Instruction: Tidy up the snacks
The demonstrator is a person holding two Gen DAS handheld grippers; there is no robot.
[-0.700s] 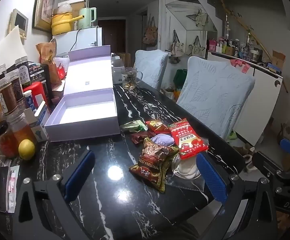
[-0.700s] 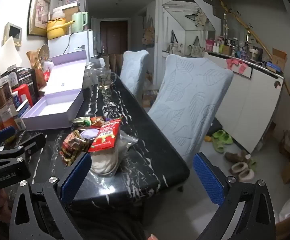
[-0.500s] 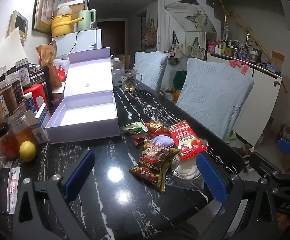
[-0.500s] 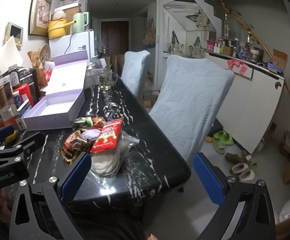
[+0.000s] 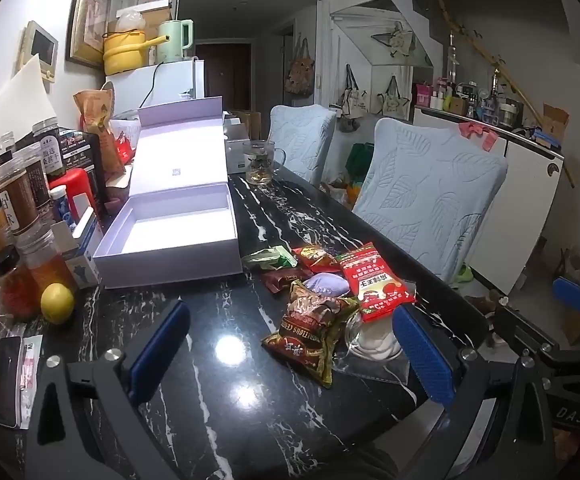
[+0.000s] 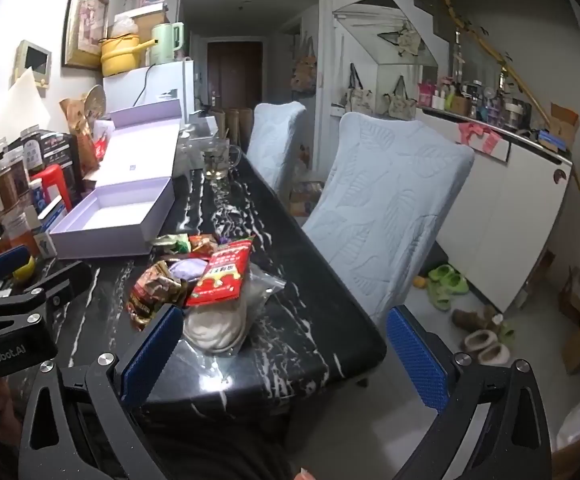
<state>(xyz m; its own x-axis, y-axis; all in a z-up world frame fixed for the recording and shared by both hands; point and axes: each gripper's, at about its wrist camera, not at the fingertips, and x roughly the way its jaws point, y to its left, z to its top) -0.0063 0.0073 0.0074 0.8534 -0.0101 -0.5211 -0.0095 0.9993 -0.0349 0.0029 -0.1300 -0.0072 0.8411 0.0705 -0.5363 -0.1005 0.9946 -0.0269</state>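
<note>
A pile of snacks lies on the black marble table [image 5: 217,380]: a red packet [image 5: 374,280], a brown-gold bag [image 5: 310,332], a purple piece [image 5: 326,285], a green wrapper [image 5: 267,258] and a clear bag of white buns [image 5: 374,346]. An open lilac box [image 5: 169,236] stands empty behind them. My left gripper [image 5: 290,356] hovers open just short of the pile. My right gripper [image 6: 285,356] is open at the table's near right corner, holding nothing. In the right wrist view the red packet [image 6: 223,272] tops the pile beside the lilac box [image 6: 109,216].
Jars and bottles [image 5: 13,208] crowd the table's left side, with a lemon [image 5: 57,303] and a phone [image 5: 7,380]. A glass mug [image 5: 259,162] stands at the far end. Two covered chairs [image 5: 426,188] line the right edge. Slippers [image 6: 446,280] lie on the floor.
Both grippers have shifted slightly; the views have tilted a little. Nothing on the table has moved and both grippers stay open.
</note>
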